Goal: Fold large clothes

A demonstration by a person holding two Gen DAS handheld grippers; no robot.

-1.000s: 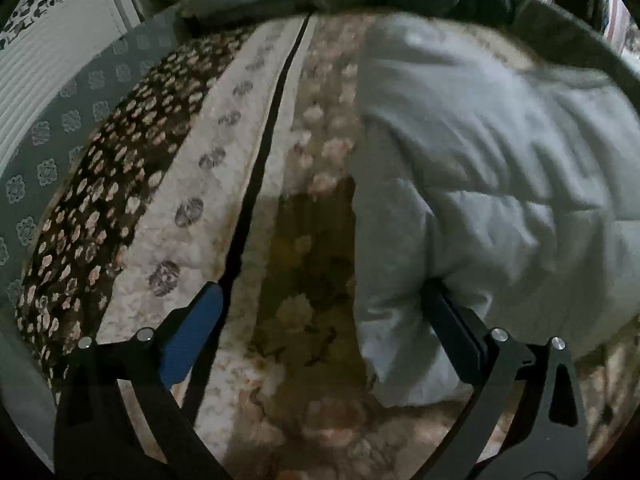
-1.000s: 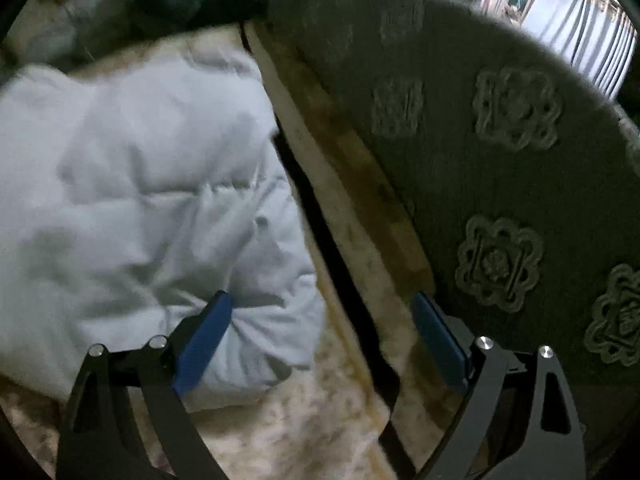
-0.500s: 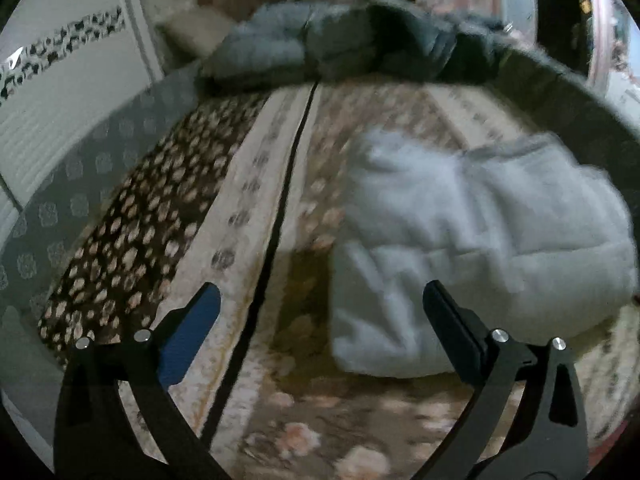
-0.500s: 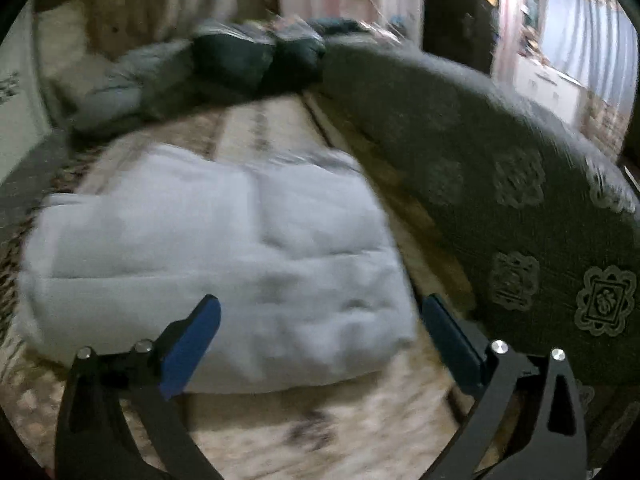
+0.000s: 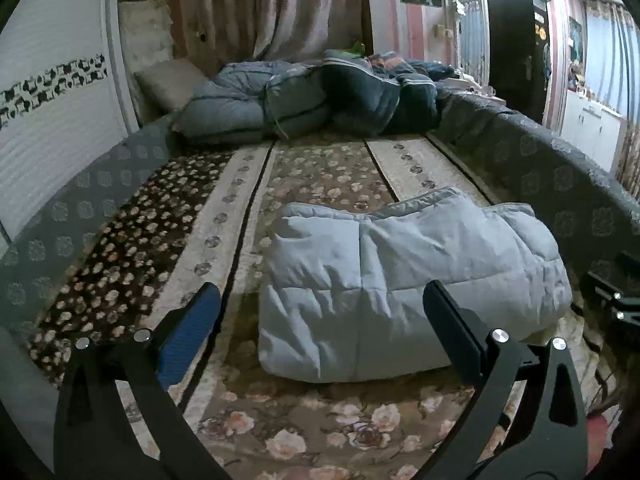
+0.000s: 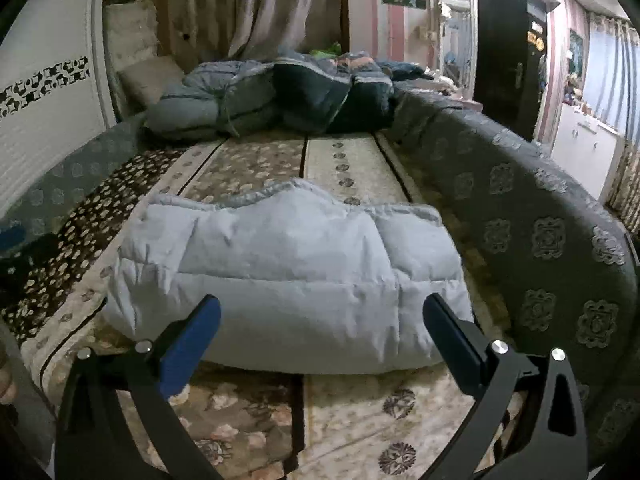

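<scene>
Now folded pale-blue puffer jacket [image 5: 408, 280] on floral bed cover [image 5: 320, 432].
Left gripper [image 5: 320, 320], right gripper [image 6: 320, 320]: jaws apart, empty; jacket at 12 o'clock.

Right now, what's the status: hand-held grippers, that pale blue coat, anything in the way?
Left hand-held gripper open, empty. Right hand-held gripper open, empty. Pale blue padded coat folded on floral bedspread. Dark quilts piled beyond, apart.

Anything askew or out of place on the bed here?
Nothing stands out. The pale blue padded coat lies folded in a compact bundle on the floral bedspread; both grippers are open, holding nothing.
</scene>
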